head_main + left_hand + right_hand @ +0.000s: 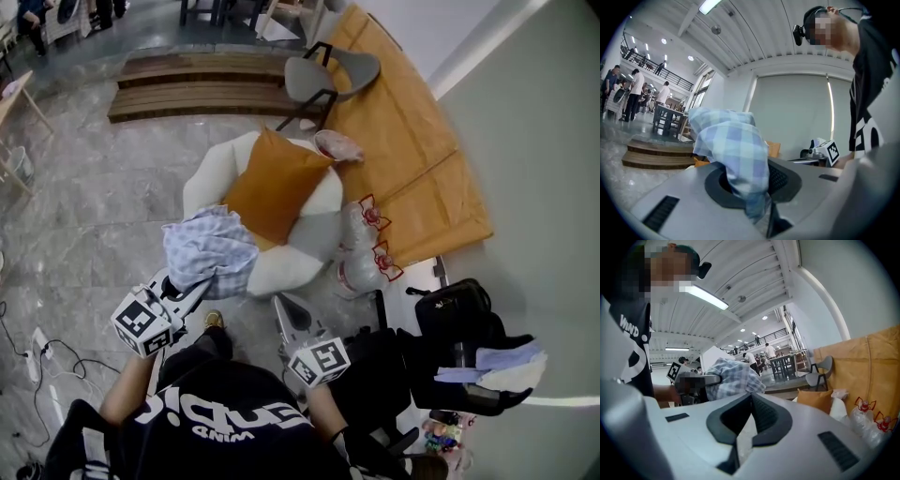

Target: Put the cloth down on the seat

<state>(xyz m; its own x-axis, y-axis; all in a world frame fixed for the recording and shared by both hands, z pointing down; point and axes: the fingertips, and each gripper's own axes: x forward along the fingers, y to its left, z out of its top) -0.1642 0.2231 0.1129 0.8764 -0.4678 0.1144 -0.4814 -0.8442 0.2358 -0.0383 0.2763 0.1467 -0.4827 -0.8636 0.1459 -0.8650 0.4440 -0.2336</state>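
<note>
One broad tan sheet (403, 141) fills the upper right of the head view, lying flat on the floor. Left of it, at the centre of the frame, stands the white, rounded seat (211, 173), with an orange cushion (272, 183) leaning across its middle. A grey chair (333, 73) stands above the seat, at the sheet's upper edge.

The blue checked cloth (211, 246) hangs bunched over the seat's lower left edge; I cannot tell whether it touches the seat. It is clamped between the jaws of the left gripper (192, 286), and the fabric spills up and out past the tips. The right gripper (284, 307) sits just below the seat at lower centre, jaws closed together with nothing between them. Two plastic bottles (361, 225) with red tops lie beside the seat's right side.
</note>
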